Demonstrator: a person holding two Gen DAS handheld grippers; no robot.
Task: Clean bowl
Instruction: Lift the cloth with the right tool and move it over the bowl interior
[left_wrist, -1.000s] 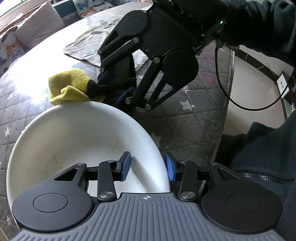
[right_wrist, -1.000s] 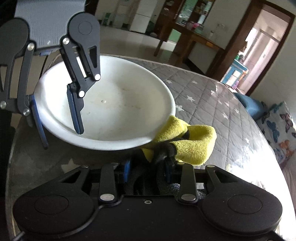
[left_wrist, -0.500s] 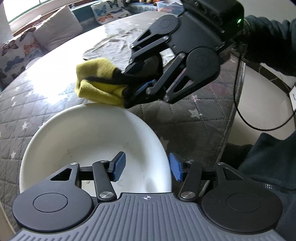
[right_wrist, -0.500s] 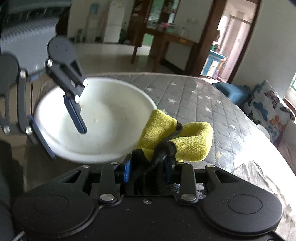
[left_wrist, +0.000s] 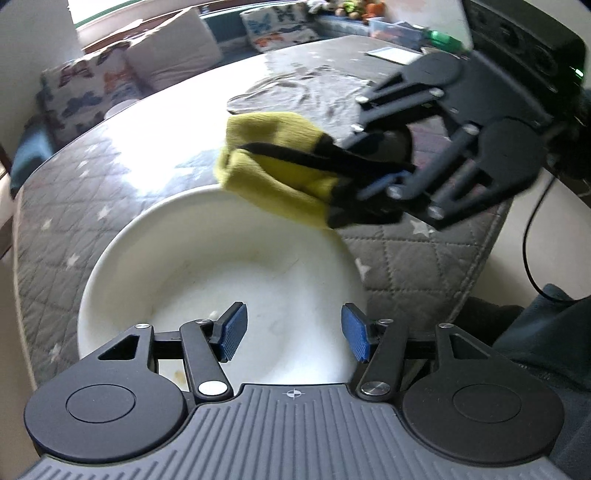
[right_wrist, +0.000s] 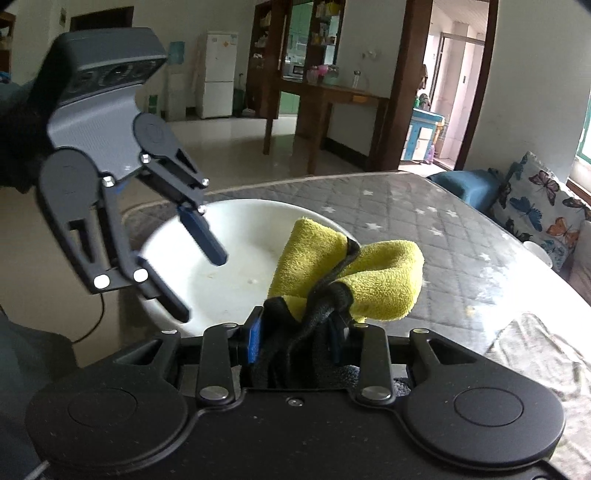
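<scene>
My right tongs (right_wrist: 297, 338) squeeze the fluffy yellow cloth (left_wrist: 275, 168), held just over the far rim of the round white bowl (left_wrist: 221, 266). My left tongs (left_wrist: 291, 332) are wide open, one finger on each side of the near rim.

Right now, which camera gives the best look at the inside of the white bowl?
The left wrist view: it looks down into the white bowl, showing most of its inside with faint marks. In the right wrist view the bowl lies lower and side-on, partly covered by the yellow cloth and the left tool.
</scene>
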